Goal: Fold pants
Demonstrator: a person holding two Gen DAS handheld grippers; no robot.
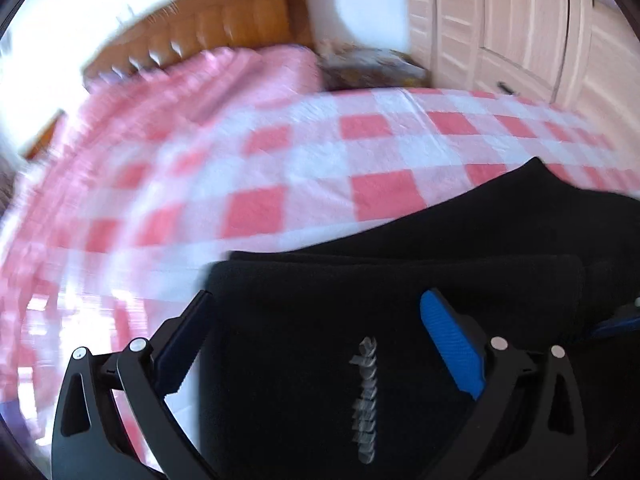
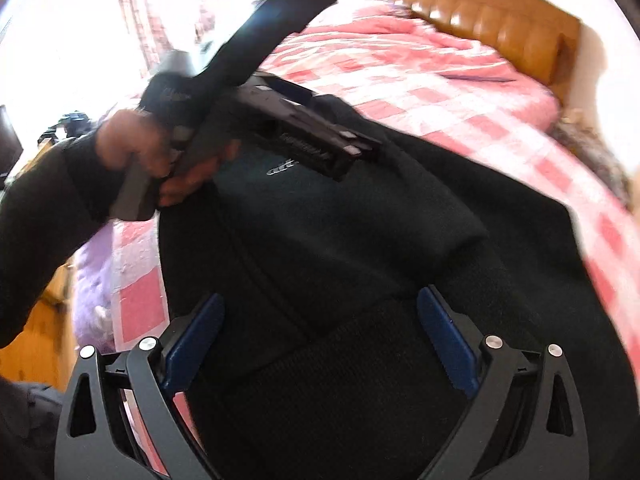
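Black pants [image 1: 360, 292] with a small grey logo [image 1: 366, 400] lie folded in layers on a pink and white checked bedspread [image 1: 280, 168]. My left gripper [image 1: 316, 300] is open just above the pants near their left edge, its blue pads [image 1: 452, 348] wide apart. My right gripper [image 2: 320, 304] is also open and empty, hovering over the pants [image 2: 340, 240]. In the right wrist view the left gripper's body [image 2: 304, 128], held by a hand [image 2: 132, 148], sits over the far end of the pants.
A wooden headboard [image 1: 208, 28] and a crumpled pink quilt [image 1: 208, 80] lie at the bed's far end. White wardrobe doors [image 1: 520, 20] stand to the right. A purple fuzzy item [image 2: 92, 292] lies at the bed's left edge.
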